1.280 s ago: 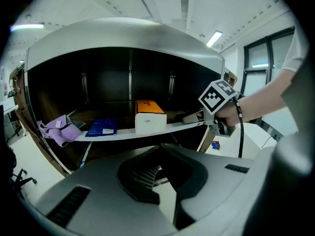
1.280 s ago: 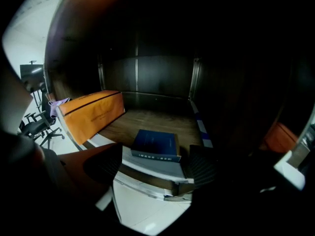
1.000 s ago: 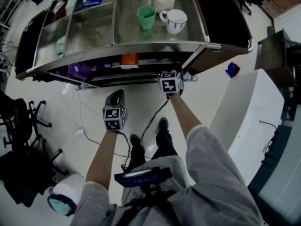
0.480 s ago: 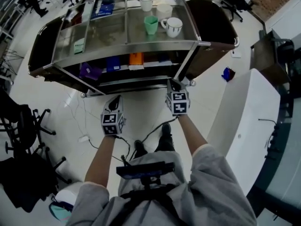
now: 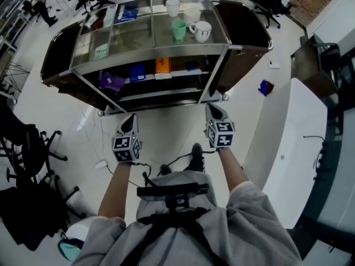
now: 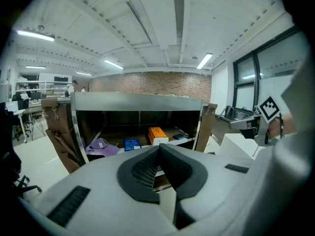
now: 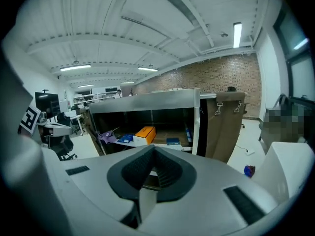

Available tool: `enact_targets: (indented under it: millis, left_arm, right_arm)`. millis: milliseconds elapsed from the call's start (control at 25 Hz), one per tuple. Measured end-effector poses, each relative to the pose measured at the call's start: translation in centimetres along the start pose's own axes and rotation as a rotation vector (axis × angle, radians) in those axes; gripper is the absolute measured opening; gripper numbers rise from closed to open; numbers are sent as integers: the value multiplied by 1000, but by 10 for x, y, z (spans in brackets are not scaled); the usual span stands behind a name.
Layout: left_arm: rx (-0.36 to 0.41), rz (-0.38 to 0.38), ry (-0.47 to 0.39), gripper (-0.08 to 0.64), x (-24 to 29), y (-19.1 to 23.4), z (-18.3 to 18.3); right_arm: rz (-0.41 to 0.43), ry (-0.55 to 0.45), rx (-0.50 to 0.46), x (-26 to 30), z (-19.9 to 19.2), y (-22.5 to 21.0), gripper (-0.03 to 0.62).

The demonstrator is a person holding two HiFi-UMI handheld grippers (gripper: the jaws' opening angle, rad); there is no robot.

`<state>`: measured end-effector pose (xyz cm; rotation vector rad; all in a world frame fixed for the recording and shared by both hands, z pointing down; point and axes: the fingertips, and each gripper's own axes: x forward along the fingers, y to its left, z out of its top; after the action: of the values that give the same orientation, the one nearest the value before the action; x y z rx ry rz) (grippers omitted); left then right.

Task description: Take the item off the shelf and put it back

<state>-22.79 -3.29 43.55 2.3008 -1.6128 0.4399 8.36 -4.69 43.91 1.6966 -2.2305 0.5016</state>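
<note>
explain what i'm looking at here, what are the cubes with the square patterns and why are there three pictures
There is no robot here. A person stands holding a two-jaw tool in each hand: the left gripper and the right gripper. The patterned cubes are part of those tools. The overhead picture comes from a camera on the person's head, looking down. The other two come from cameras riding on each gripper, looking along its jaws. Both pairs of jaws are together and hold nothing. Ahead is a metal shelf cart. Its top carries a green cup and a white mug. The shelf below holds a purple cloth and an orange box.
</note>
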Motion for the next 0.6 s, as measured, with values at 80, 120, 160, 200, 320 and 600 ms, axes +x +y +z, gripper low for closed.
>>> enact_targets:
  millis: [80,120,160,200,320,600]
  left_arm:
    - [2,3,-16,6,-7,5,3]
    - [1,4,-21,6,-10,6,3]
    - [0,7,-23,6,-14,7,2]
    - [-1,11,-20,6,-19,8,0]
    - [-12,24,-15,6,-33,11,-6]
    - [-39,41,-31,6,-50,18,-10]
  right_arm:
    - [-9,-3,26,-10,-3,-4,8]
    - [-14,-4,32,-15,-5,-5,8]
    - [-18,-5,34,-20,-7,-6,8]
    - [-20,-5,34,-25,-10,-5,6]
    - [-27,-6,17,-40,-16,-2,5]
    - [-41,-23,20,-53,-14,1,5]
